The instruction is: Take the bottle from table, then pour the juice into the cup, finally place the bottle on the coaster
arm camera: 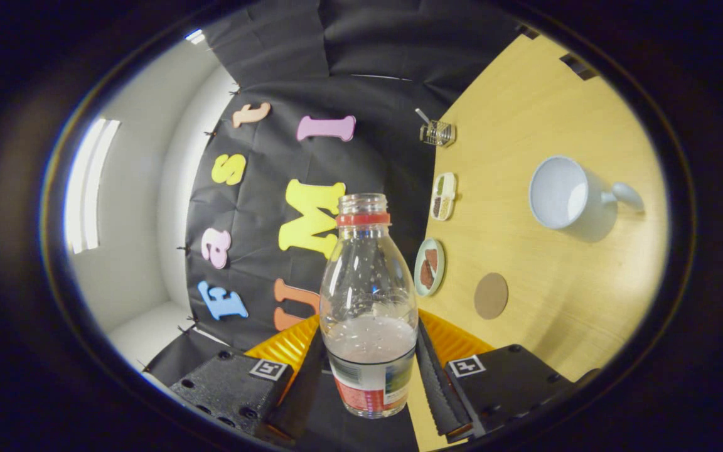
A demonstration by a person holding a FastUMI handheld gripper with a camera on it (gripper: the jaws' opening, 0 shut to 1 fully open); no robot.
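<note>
A clear plastic bottle with a red neck ring and no cap sits between my fingers, its open mouth pointing away from me. Pale juice fills its lower part, above the label. My gripper is shut on the bottle, one finger pressing each side. The view is rolled, so the wooden table lies to the right of the bottle. On it, a white cup with a handle stands beyond and right of my fingers, looking empty inside. A round brown coaster lies nearer, between the bottle and the cup.
Along the table's edge by the black wall lie a small green plate with brown pieces, a white compartment dish and a wire basket. Bare wood surrounds the cup and coaster.
</note>
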